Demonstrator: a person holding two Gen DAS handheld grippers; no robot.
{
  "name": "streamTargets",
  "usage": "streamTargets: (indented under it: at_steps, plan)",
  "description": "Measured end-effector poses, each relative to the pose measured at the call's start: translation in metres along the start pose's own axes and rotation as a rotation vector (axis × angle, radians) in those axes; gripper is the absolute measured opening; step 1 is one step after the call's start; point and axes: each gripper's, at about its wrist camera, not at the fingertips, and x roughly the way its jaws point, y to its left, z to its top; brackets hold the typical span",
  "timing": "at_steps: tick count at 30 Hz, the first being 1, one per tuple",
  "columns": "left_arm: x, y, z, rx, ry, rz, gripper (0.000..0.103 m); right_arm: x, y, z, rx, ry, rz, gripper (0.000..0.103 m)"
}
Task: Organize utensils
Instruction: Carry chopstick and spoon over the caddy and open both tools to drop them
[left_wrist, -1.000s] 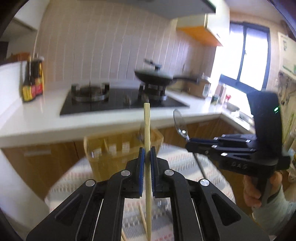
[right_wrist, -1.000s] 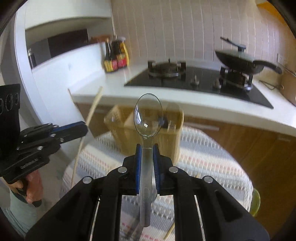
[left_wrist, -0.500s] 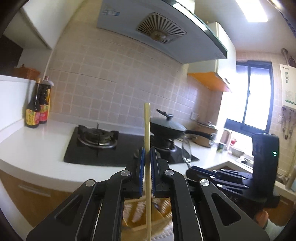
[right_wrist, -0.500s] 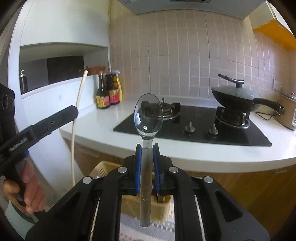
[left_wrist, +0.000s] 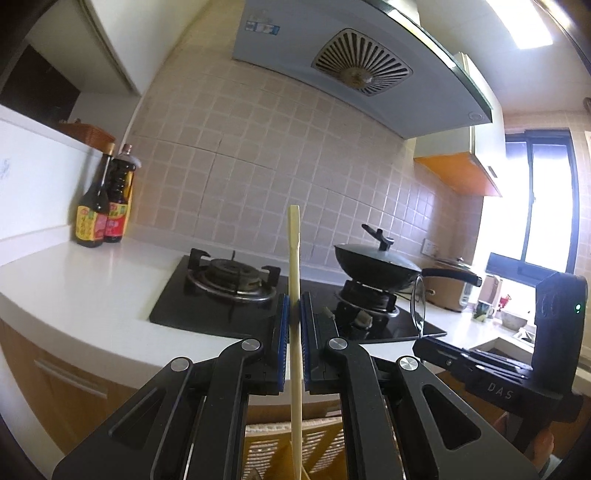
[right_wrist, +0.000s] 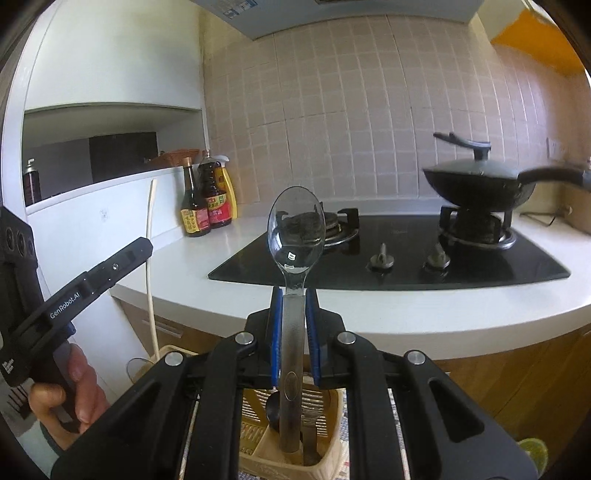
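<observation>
My left gripper is shut on a pale wooden chopstick, which stands upright with its lower end over the tan slatted basket at the bottom edge. My right gripper is shut on a clear plastic spoon, bowl up, its handle reaching down into the basket. Dark utensils stand inside that basket. In the right wrist view the left gripper comes in from the left with the chopstick, held by a hand. In the left wrist view the spoon shows edge-on at the right.
A white counter curves just behind the basket. On it are a black hob, a lidded wok and sauce bottles. A striped cloth lies under the basket.
Both grippers moved forward toward the counter, keeping hold of chopstick and spoon. The basket slid from mid-frame to the bottom edge, and the striped table dropped almost out of view.
</observation>
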Motion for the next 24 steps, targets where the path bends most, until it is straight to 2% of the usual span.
streamTargets:
  at_steps: [8, 15, 17, 21, 24]
  plan:
    - [0.005, 0.003, -0.015, 0.012, -0.023, 0.02, 0.004, 0.008, 0.0, -0.017, -0.032, -0.025, -0.014, 0.011]
    - [0.0, 0.006, -0.026, 0.026, -0.009, 0.011, 0.005, -0.001, -0.002, -0.028, -0.031, -0.018, 0.003, 0.013]
    - [-0.003, 0.006, -0.029, 0.022, -0.001, 0.004, 0.009, -0.005, -0.004, -0.029, -0.023, -0.012, 0.003, 0.019]
    - [-0.013, 0.009, -0.029, 0.012, 0.018, -0.006, 0.016, -0.022, -0.011, -0.03, 0.014, 0.003, 0.018, 0.02]
    - [-0.026, 0.006, -0.026, 0.023, 0.017, -0.006, 0.032, -0.036, -0.015, -0.031, 0.041, 0.015, 0.023, 0.023]
